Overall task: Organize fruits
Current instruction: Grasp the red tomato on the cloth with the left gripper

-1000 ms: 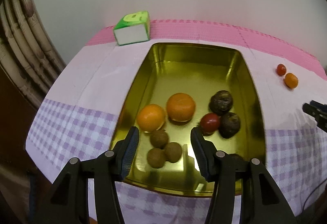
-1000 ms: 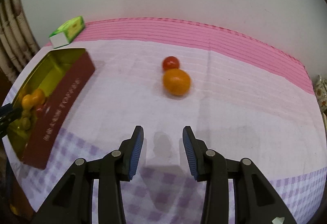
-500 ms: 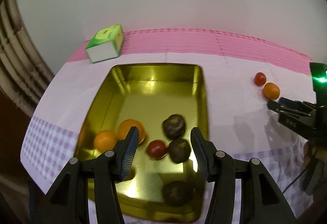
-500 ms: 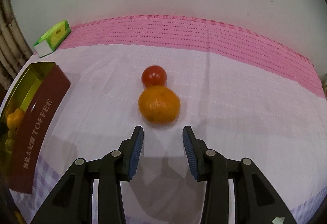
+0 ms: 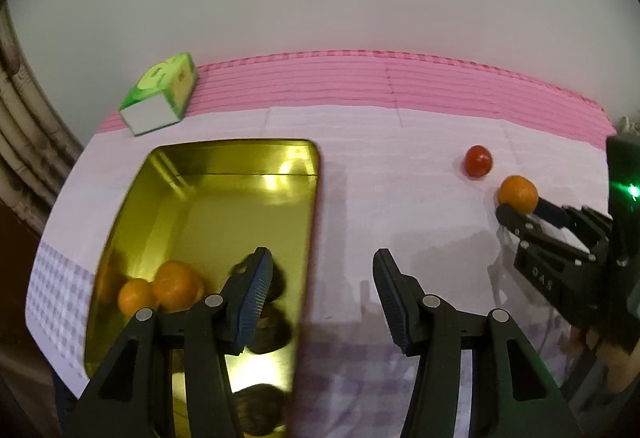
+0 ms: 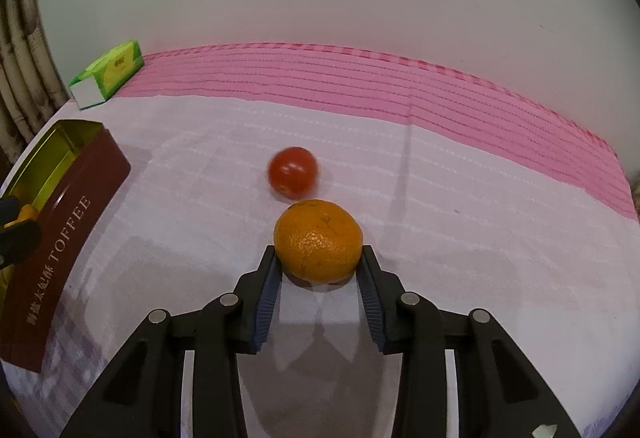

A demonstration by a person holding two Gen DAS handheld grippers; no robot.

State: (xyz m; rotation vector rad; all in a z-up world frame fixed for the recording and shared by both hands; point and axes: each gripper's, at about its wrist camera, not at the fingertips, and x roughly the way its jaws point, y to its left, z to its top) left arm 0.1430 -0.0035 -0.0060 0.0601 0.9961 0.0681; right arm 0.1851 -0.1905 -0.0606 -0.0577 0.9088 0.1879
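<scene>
Orange [image 6: 318, 246] | right gripper [image 6: 319, 258] pads touching | left view: tin [image 5: 314, 174] fruit

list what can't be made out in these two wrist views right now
- Left wrist view: dark round fruits in the gold metal tin are partly hidden behind the left gripper, so their count is unclear.
- Right wrist view: the tin's inside is cut off by the left edge.
- Right wrist view: the small red tomato is blurred.
- Right gripper: fingers flank the orange mandarin; whether they squeeze it is unclear.
</scene>
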